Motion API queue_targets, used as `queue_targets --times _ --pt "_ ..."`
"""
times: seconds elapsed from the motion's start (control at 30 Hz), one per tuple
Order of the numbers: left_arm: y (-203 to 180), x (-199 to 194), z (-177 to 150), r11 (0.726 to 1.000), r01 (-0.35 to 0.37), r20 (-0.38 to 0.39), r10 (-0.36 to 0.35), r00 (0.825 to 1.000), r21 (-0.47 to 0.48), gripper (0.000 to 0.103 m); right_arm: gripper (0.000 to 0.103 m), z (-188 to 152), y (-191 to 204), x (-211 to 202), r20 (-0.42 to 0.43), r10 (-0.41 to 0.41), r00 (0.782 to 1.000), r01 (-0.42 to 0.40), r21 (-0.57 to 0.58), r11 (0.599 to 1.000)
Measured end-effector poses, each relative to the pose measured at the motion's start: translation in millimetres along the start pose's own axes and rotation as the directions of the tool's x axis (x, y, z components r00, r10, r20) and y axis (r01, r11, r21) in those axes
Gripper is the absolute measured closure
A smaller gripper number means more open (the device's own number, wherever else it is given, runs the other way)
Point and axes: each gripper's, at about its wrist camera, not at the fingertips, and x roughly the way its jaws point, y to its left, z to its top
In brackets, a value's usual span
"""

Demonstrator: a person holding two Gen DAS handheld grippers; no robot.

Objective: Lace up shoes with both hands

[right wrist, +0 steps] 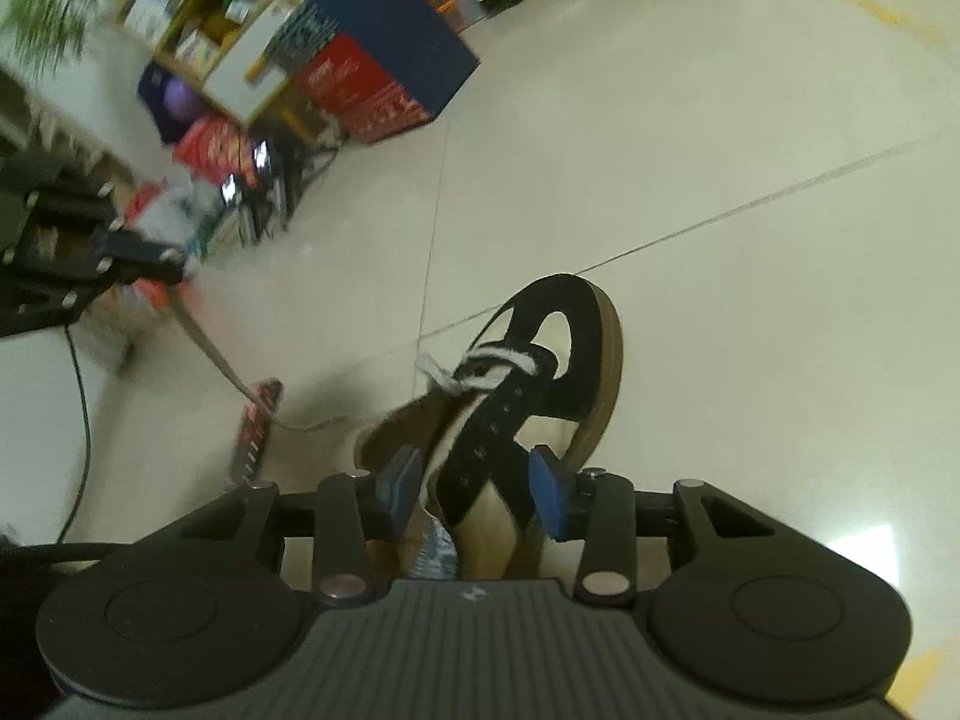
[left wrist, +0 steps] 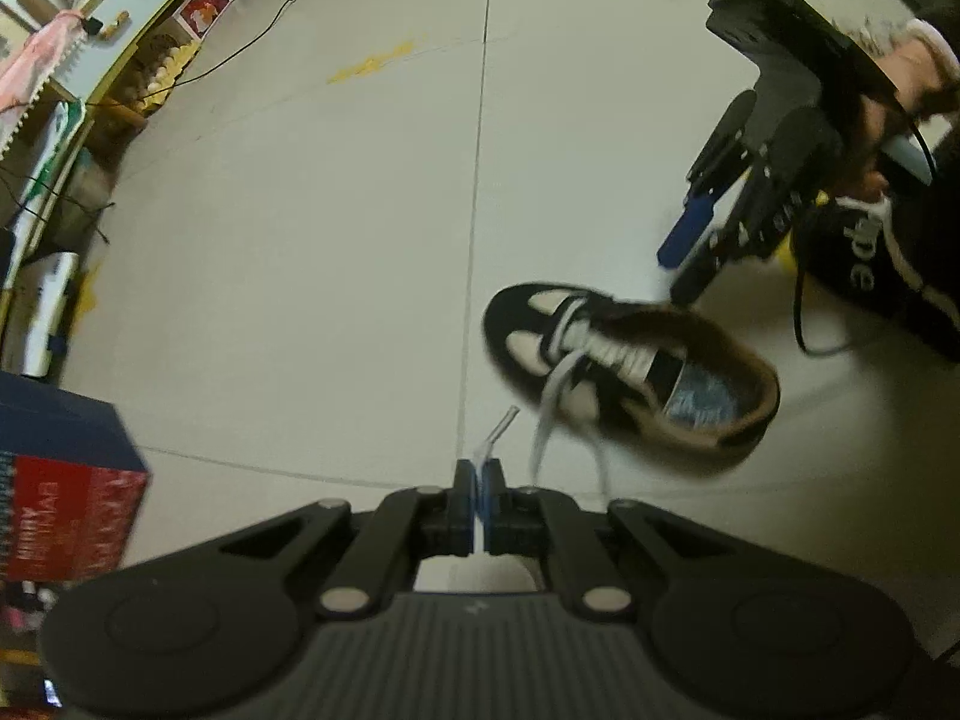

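Left wrist view, left to right: a blue and red box (left wrist: 66, 480) sits at the lower left edge of the frame. At lower centre the left gripper (left wrist: 479, 480) has its jaws closed on the white lace (left wrist: 543, 420); the clear lace tip (left wrist: 503, 423) protrudes just above the pads. The shoe (left wrist: 630, 366), black and cream with a tan sole, lies on the pale tiled floor (left wrist: 300, 240) right of centre, toe pointing to the upper left. The lace runs from its lowest eyelets down toward the left gripper. The right gripper (left wrist: 690, 264) hangs at upper right, just above the heel end of the shoe.

Right wrist view, left to right: the left gripper appears at the left edge, blurred, with the lace trailing from it toward the shoe at lower centre. The right gripper has its jaws part open, with blue pads either side of the black eyelet strip (right wrist: 498, 420). The pads do not appear to press on it.

Handling judgement: the lace is light, soft and limp; grip it at or just behind the stiff tip for threading. The shoe is light and will likely slide on the smooth floor unless steadied by the eyelet strip or collar.
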Motion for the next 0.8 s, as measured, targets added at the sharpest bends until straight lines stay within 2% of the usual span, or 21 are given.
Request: queue_targets --times 0.23,0.4,0.57,0.63,0.8 --pt "-17 29 9 0.993 0.064 0.109 -0.053 0.993 -0.097 0.101 0.058 1 15 7 0.005 -0.051 0.999 0.052 -0.093 0.994" --pt "-23 57 13 0.954 0.124 0.211 -0.066 0.975 -0.273 0.101 0.058 2 29 19 0.003 -0.099 0.995 0.098 -0.163 0.982" --pt "-37 77 14 0.932 0.153 0.239 -0.074 0.968 -0.329 0.101 0.058 -2 45 22 0.033 -0.166 0.986 0.168 -0.306 0.937" --pt "-40 81 15 0.925 0.166 0.253 -0.079 0.964 -0.342 0.101 0.058 -4 45 25 0.036 -0.193 0.980 0.195 -0.324 0.926" --pt "-43 94 13 0.909 0.196 0.266 -0.099 0.959 -0.368 0.101 0.058 -5 45 30 0.052 -0.214 0.976 0.219 -0.308 0.926"
